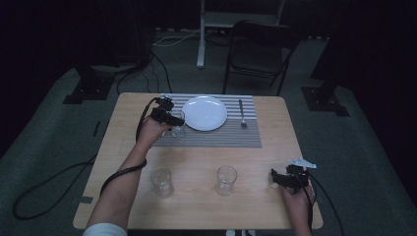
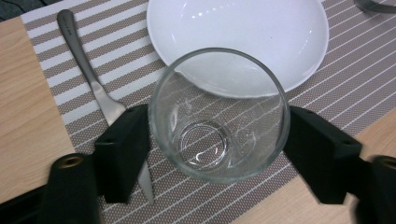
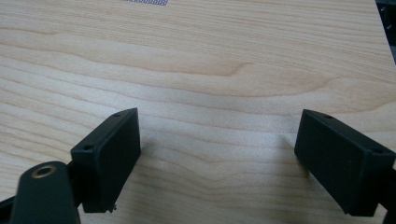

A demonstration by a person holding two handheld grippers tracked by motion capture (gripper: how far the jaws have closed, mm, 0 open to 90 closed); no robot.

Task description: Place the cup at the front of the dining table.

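Spanning most of the high view is one light wooden table [image 1: 196, 196], with one folding chair [image 1: 258, 49] on the floor beyond its far edge. One striped placemat [image 1: 221, 135] lies at the far middle of the table. On the mat: one white plate [image 1: 204, 112], one fork [image 1: 242, 114] to the right of the plate, and one knife [image 2: 88, 74], seen in the left gripper view lying beside the plate with its blade running under that gripper's jaw. Glasses counted: three. Two empty ones stand on bare wood near the front edge, the left front glass [image 1: 162, 181] and the right front glass [image 1: 226, 180], well apart from each other. The third glass [image 2: 219, 114] stands upright on the mat just beside the plate's rim. The left gripper [image 2: 217, 154] has a jaw pressed to each side of this third glass, grasping it. The right gripper [image 3: 219, 158] sits low over bare wood near the front right corner, jaws spread wide with nothing between them.
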